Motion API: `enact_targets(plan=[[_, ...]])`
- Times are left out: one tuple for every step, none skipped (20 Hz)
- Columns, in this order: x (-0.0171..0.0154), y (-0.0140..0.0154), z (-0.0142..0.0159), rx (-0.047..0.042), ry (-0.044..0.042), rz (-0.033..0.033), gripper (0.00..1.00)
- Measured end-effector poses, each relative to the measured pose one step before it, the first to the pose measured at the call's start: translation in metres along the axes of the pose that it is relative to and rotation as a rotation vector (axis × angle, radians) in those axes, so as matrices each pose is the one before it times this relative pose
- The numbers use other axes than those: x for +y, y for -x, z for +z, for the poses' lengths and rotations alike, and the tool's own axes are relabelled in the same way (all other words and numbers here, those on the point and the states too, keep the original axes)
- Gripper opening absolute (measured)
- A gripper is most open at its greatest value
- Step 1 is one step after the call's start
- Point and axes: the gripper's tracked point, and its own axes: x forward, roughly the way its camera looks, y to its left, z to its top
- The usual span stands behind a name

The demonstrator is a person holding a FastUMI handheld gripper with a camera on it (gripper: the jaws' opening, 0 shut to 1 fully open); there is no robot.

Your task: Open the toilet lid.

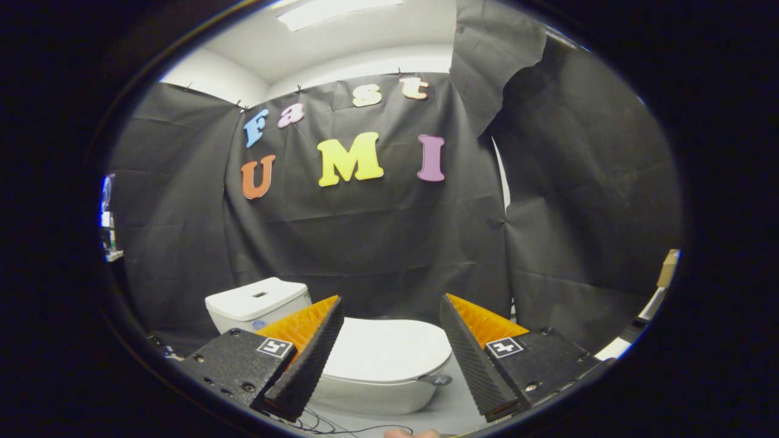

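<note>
gripper (391,359) released, fingers spread, holding nothing. closed toilet lid (389,351) lies beyond them at 12 o'clock, long axis running toward the cistern (257,302) at 10 o'clock.

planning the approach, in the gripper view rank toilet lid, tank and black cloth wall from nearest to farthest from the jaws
The gripper is open and holds nothing.
1. toilet lid: shut, just ahead between the fingers.
2. tank: beyond the lid, behind the left finger.
3. black cloth wall: farthest, behind the toilet.

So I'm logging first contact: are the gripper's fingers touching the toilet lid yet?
Apart. In the gripper view, the open gripper frames the closed toilet lid, which lies beyond the fingers, neither pressing on it.
</note>
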Motion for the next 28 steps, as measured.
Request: enact_targets(plan=[[0.00050,-0.00024,-0.00033,0.00078,0.00026,-0.00081,1.00],[-0.00104,-0.00066,0.00087,0.00090,0.00230,-0.00385,1.00],[-0.00229,0.00025,-0.00093,-0.00030,0.00159,-0.00534,1.00],[-0.00217,-0.00033,0.00055,0.00029,0.00055,-0.00719,1.00],[-0.00163,0.00005,-0.00064,-0.00103,-0.00135,-0.00560,1.00],[-0.00176,-0.00041,0.00036,0.00084,-0.00265,-0.00450,1.00],[-0.00208,0.00032,-0.00153,0.00083,-0.00257,-0.00458,1.00],[-0.00128,-0.00097,0.00078,-0.00089,-0.00226,-0.00397,1.00],[-0.00203,-0.00014,-0.00018,0.00003,0.00051,-0.00268,1.00],[-0.00155,-0.00048,-0.00055,0.00115,0.00210,-0.00324,1.00],[-0.00179,-0.00111,-0.00192,0.00264,0.00182,-0.00293,1.00],[-0.00142,-0.00112,-0.00188,0.00668,0.00036,-0.00351,1.00],[-0.00234,-0.00248,-0.00477,0.01327,-0.00594,-0.00201,1.00],[-0.00247,-0.00275,-0.00713,0.03302,-0.00925,0.00254,1.00],[-0.00495,-0.00137,-0.01182,0.04319,-0.01132,-0.00585,1.00],[-0.00675,-0.00064,-0.00481,0.02288,-0.01978,-0.01038,1.00],[-0.00719,-0.00293,-0.00063,0.01025,-0.02138,-0.01535,1.00],[-0.00664,-0.00193,0.00016,0.00824,-0.01272,-0.01724,1.00],[-0.00543,-0.00239,-0.00221,0.00993,-0.00412,-0.01786,1.00],[-0.00485,-0.00161,-0.00117,0.00618,0.00239,-0.01420,1.00],[-0.00334,-0.00062,-0.00201,0.00638,0.00768,-0.01342,1.00],[-0.00244,-0.00073,0.00025,0.00419,0.00904,-0.00839,1.00],[-0.00273,-0.00137,-0.00109,0.00544,0.00991,-0.00715,1.00],[-0.00193,-0.00258,-0.00005,0.00755,0.00810,-0.00725,1.00],[-0.00183,-0.00478,-0.00251,0.01721,0.00517,-0.00863,1.00],[-0.00148,-0.00356,-0.00194,0.03054,0.00562,-0.00842,1.00],[0.00054,-0.00529,-0.00454,0.02813,0.00076,-0.00645,1.00],[0.00169,-0.00477,-0.00253,0.03762,0.00022,0.00742,1.00]])
